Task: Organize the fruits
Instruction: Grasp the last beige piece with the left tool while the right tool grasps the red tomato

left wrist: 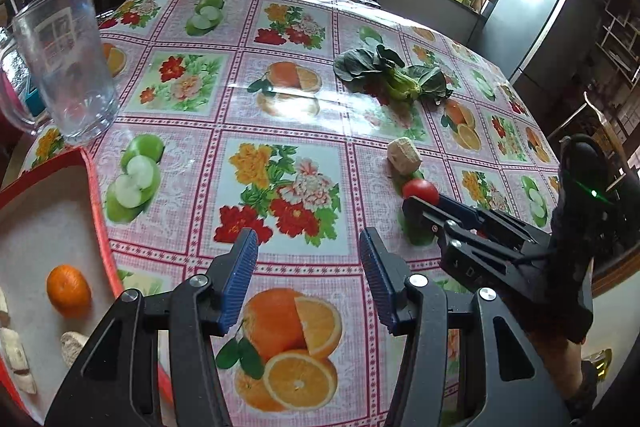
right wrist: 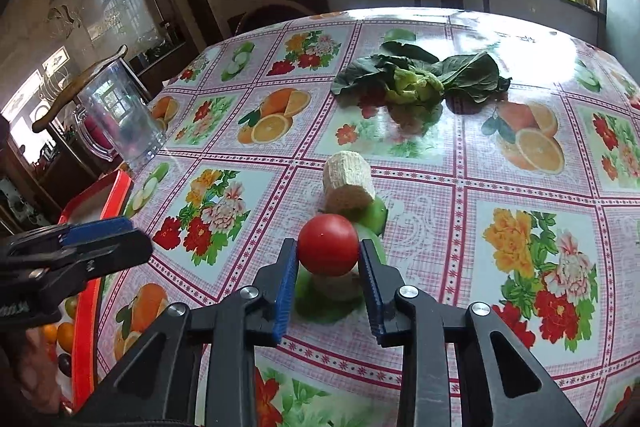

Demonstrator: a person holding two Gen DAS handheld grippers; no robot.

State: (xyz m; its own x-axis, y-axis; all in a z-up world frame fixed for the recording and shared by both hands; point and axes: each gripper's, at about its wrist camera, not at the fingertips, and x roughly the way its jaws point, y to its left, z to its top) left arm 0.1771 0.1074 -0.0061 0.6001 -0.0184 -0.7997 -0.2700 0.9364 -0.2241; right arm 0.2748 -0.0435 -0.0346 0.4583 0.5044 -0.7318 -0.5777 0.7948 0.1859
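Observation:
My right gripper (right wrist: 328,257) is shut on a red tomato (right wrist: 328,244) and holds it just above the table; it also shows in the left wrist view (left wrist: 420,189). My left gripper (left wrist: 308,251) is open and empty over the tablecloth, beside a red tray (left wrist: 96,195). The tray holds an orange mandarin (left wrist: 68,290) and pale cob pieces (left wrist: 18,363). In the right wrist view the tray (right wrist: 86,307) sits at the left, with the left gripper (right wrist: 104,239) above it.
A pale corn cob piece (right wrist: 347,181) lies on the table just beyond the tomato. A leafy green vegetable (right wrist: 420,77) lies farther back. A clear plastic jug (left wrist: 64,59) stands at the table's left edge. Chairs and a counter stand behind the table.

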